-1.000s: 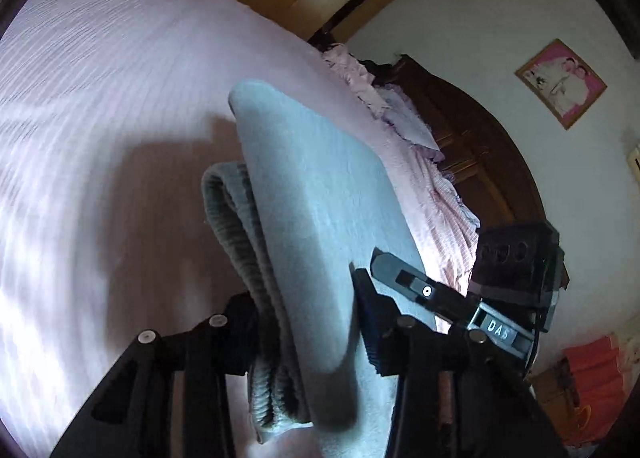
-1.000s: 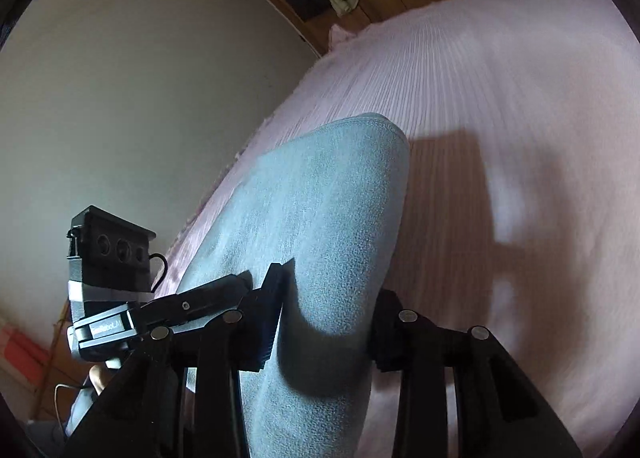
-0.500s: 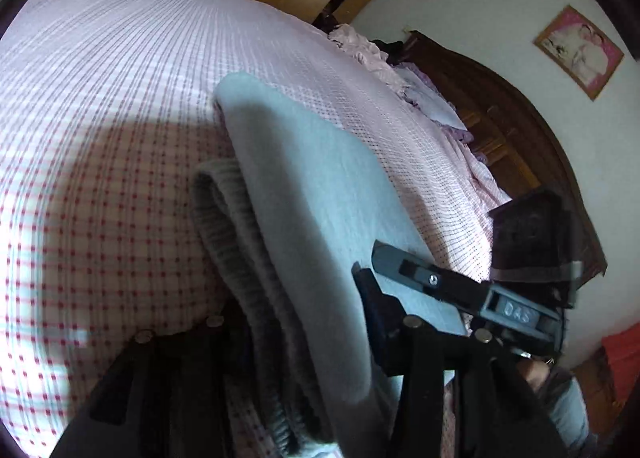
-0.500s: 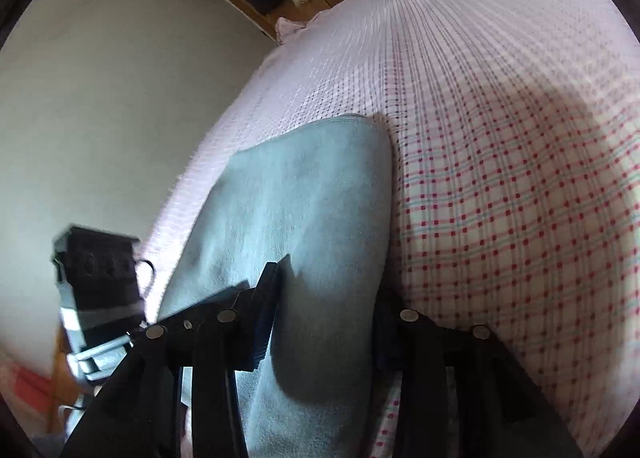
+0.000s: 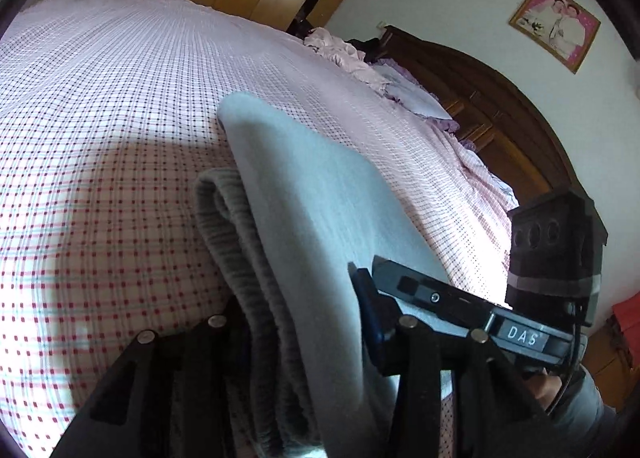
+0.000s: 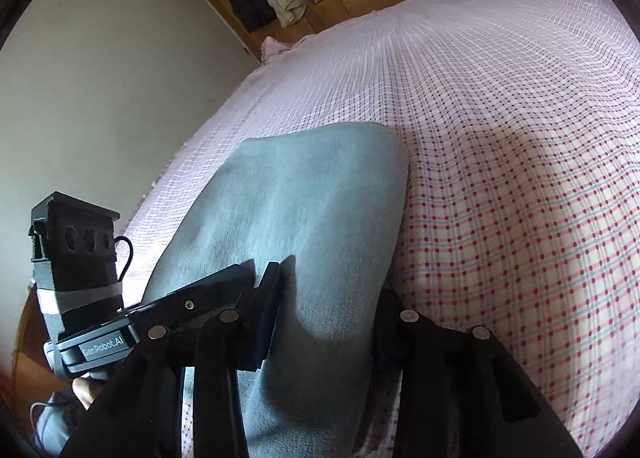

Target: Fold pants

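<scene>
The grey pants (image 5: 320, 209) lie folded into a long bundle on the checked bedspread (image 5: 100, 177), ribbed waistband down one side. The left gripper (image 5: 298, 322) is clamped on the waistband end, and the right gripper (image 6: 328, 302) pinches the other corner, both part closed around cloth.

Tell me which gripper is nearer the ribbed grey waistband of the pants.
Left. The left gripper clamps the folded pants with the ribbed grey waistband between its fingers; the right gripper grips the plain opposite side.
</scene>
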Demonstrator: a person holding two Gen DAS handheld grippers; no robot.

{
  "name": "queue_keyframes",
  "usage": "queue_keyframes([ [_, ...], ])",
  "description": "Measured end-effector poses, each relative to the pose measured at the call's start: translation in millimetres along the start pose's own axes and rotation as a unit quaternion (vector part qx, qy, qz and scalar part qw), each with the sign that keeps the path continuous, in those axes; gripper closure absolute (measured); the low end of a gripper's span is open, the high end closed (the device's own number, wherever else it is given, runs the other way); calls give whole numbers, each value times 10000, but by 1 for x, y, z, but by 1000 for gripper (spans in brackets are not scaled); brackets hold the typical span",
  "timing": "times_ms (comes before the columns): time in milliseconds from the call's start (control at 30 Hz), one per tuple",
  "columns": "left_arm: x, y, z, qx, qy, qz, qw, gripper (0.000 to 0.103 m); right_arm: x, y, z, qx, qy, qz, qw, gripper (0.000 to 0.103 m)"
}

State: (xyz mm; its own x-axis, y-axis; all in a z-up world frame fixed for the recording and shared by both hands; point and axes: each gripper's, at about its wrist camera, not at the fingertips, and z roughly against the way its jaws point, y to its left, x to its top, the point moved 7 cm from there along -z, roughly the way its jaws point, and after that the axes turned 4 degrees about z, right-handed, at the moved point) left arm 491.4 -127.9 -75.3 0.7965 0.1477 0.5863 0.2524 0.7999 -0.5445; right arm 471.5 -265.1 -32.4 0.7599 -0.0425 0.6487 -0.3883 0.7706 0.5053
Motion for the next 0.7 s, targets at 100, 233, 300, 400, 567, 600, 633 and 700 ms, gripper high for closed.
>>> queue_keyframes([
  [100, -9, 5, 6, 5, -31, 78, 10000, 53, -2, -2, 1, 157, 34, -132, 9998, 72],
  [233, -15, 6, 10, -32, 56, 70, 10000, 36, 1, -1, 8, 258, 48, -174, 9995, 70],
  [300, -13, 4, 15, -103, 89, 158, 9998, 23, 3, 0, 8, 219, 141, -145, 9996, 68],
  [400, -8, -4, 32, -74, -115, 170, 9998, 0, 14, 4, 15, -244, 238, 120, 9993, 53],
  [567, 1, -21, 75, 505, -623, -232, 9965, 0, 28, 16, 57, -1528, -194, 962, 9834, 17],
  [600, 3, -26, 81, 709, -719, -381, 9942, 0, 28, 21, 66, -1683, -328, 1098, 9790, 17],
  [633, 2, -33, 88, 913, -839, -583, 9906, 0, 27, 30, 77, -1650, -532, 1271, 9766, 16],
  [700, -6, -48, 97, 1235, -1023, -1025, 9817, 0, 20, 54, 97, -1408, -996, 1732, 9697, 15],
])
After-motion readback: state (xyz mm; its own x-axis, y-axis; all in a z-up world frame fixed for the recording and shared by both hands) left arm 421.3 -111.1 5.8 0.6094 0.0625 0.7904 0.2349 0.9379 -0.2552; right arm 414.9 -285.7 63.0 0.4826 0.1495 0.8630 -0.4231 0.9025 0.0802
